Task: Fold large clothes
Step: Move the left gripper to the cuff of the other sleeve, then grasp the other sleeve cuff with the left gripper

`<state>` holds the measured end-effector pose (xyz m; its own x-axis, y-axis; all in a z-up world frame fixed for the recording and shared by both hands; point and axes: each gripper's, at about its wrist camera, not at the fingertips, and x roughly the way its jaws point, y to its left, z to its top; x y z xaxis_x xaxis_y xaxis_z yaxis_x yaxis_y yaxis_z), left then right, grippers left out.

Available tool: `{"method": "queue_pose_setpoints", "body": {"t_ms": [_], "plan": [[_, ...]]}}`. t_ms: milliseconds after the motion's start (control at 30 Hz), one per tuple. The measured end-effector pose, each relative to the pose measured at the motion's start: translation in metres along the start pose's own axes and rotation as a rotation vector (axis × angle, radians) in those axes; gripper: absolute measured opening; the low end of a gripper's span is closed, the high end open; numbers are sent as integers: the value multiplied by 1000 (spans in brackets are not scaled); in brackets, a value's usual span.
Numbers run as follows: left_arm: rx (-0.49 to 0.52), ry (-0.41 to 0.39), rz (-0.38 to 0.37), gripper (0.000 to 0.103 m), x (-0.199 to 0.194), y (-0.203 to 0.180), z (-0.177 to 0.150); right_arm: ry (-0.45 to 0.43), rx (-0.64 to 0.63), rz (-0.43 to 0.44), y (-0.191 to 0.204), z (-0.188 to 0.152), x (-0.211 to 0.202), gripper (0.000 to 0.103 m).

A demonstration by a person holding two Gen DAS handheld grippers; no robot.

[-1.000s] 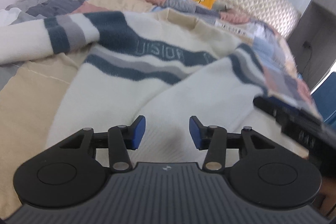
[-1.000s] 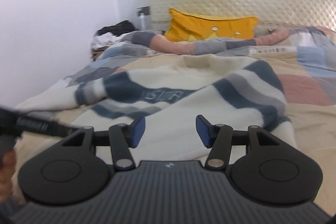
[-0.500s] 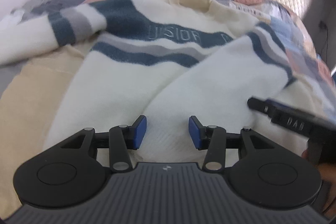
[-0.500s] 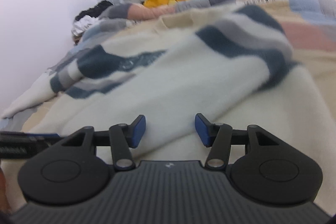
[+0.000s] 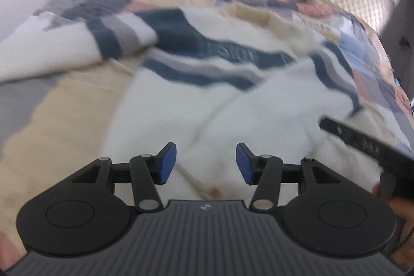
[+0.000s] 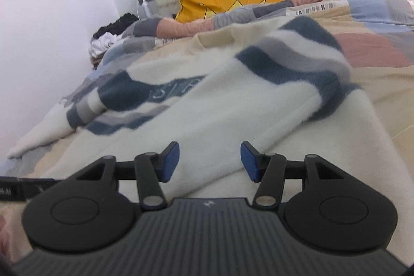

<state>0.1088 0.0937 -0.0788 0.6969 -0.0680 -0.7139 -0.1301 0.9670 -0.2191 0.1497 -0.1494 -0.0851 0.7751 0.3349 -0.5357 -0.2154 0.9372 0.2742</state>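
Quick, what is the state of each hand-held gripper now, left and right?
Left hand-held gripper: jaws opening, holding nothing, over the striped sweater.
Right hand-held gripper: open, holding nothing, over the sweater's folded-in sleeve.

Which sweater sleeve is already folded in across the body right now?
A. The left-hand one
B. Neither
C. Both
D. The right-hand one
D: in the right wrist view the right-hand sleeve lies diagonally over the sweater body, while the left-hand sleeve stretches outward on the bed.

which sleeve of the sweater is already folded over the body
The sleeve on the right lies across the sweater's body; the other sleeve trails outward to the left.
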Motion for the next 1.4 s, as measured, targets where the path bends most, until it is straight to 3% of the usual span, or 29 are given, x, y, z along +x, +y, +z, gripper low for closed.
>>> {"method": "queue_pose_setpoints", "body": {"t_ms": [200, 400, 467, 567, 633, 867, 1000, 1233, 1300, 1400], "plan": [[-145, -44, 58, 62, -36, 53, 47, -54, -15, 31, 13, 4, -14, 55], [-305, -102, 181, 66, -62, 114, 83, -86, -51, 62, 26, 6, -27, 55], [-402, -116, 218, 66, -66, 136, 90, -78, -49, 64, 28, 5, -29, 55], [-611, -107, 180, 67, -65, 169, 89, -69, -1, 73, 26, 5, -32, 55], [-696, -102, 174, 67, -60, 182, 86, -72, 43, 74, 25, 5, -34, 56], [-792, -105, 220, 67, -42, 203, 91, -65, 58, 86, 31, 4, -34, 56], [-880, -75, 215, 67, -12, 216, 83, -25, 47, 70, 33, 0, -25, 56], [-914, -67, 222, 67, 18, 244, 77, 45, 67, 14, 28, -3, -17, 56], [-993, -86, 215, 67, 24, 259, 70, 62, 35, -32, 27, -3, -12, 56], [-1087, -131, 173, 67, 31, 275, 57, 83, 83, -36, 16, -1, -5, 56]]}}
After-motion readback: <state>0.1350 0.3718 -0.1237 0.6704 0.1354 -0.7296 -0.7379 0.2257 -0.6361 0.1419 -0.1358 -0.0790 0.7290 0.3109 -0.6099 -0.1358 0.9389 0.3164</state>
